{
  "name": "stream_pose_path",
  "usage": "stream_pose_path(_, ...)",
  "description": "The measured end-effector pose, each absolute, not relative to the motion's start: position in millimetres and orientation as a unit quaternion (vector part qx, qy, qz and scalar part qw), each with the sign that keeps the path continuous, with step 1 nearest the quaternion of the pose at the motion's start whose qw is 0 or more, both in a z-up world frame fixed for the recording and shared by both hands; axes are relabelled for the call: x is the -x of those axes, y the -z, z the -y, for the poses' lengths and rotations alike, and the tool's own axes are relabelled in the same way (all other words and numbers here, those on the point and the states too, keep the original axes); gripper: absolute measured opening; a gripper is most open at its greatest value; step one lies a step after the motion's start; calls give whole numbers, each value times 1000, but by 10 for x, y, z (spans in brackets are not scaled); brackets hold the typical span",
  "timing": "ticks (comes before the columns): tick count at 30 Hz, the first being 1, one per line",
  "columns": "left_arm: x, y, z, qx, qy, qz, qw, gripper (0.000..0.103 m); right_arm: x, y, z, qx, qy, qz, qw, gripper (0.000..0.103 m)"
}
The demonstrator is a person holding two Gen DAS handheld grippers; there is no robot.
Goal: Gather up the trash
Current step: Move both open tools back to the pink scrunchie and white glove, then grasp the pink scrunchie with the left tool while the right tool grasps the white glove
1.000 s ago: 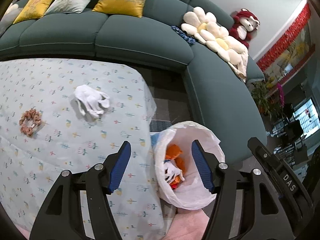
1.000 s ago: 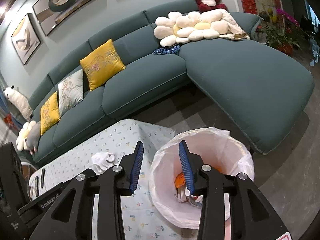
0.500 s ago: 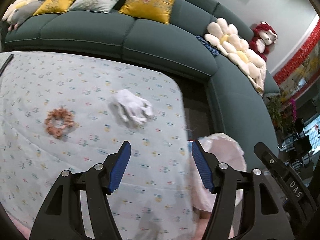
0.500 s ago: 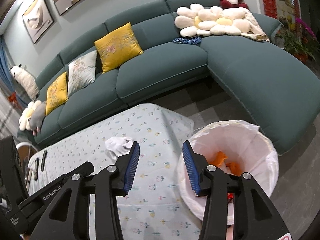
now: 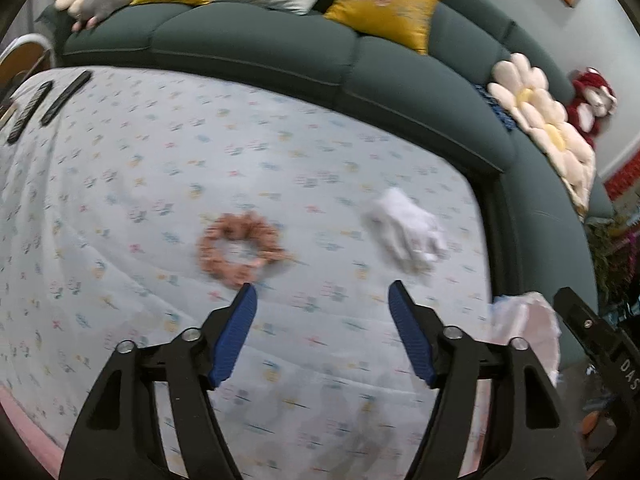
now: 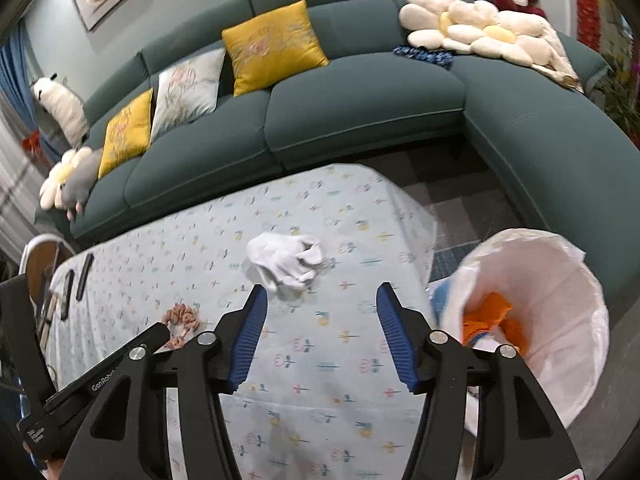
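Note:
On the floral tablecloth (image 5: pixel 160 184) lie a crumpled white tissue (image 5: pixel 406 226) (image 6: pixel 286 260) and a pink ruffled scrunchie (image 5: pixel 240 246) (image 6: pixel 182 318). My left gripper (image 5: pixel 322 294) hovers over the cloth, its jaws opening with nothing between them; the scrunchie is just beyond its left fingertip. My right gripper (image 6: pixel 320 296) is also opening and empty, with the tissue just ahead of its fingertips. A bin lined with a white bag (image 6: pixel 548 320) stands off the table's right end, orange scraps (image 6: pixel 494 318) inside; its rim (image 5: pixel 524 320) peeks in the left wrist view.
A dark green corner sofa (image 6: pixel 360 96) with yellow and grey cushions wraps the table's far side and right. Two black remotes (image 5: pixel 48 100) (image 6: pixel 76 280) lie at the table's far left. The left gripper's body (image 6: pixel 100 372) crosses the right wrist view's lower left.
Both grippers swung left from above the bin to over the table. The tissue and scrunchie now sit nearer the fingertips, and both pairs of jaws stand wider.

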State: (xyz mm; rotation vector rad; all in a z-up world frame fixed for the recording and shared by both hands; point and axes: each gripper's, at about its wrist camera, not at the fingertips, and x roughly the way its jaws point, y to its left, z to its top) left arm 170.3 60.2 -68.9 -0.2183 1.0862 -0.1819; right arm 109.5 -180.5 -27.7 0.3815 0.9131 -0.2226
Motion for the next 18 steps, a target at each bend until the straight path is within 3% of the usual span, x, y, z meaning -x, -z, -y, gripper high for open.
stream_pose_path(3, -1805, 836, -794, 106, 63, -527, 841, 77, -1290, 406, 1651, -174, 99, -453, 869, 57)
stream_pose_path(8, -1956, 1074, -1050, 118, 35, -548, 828, 83, -1588, 587, 1450, -158, 95, -474, 861, 62)
stream_pose_path(18, -2212, 1431, -1164, 128, 19, -576, 807, 84, -2173, 1030, 1260, -144, 98, -512, 841, 66)
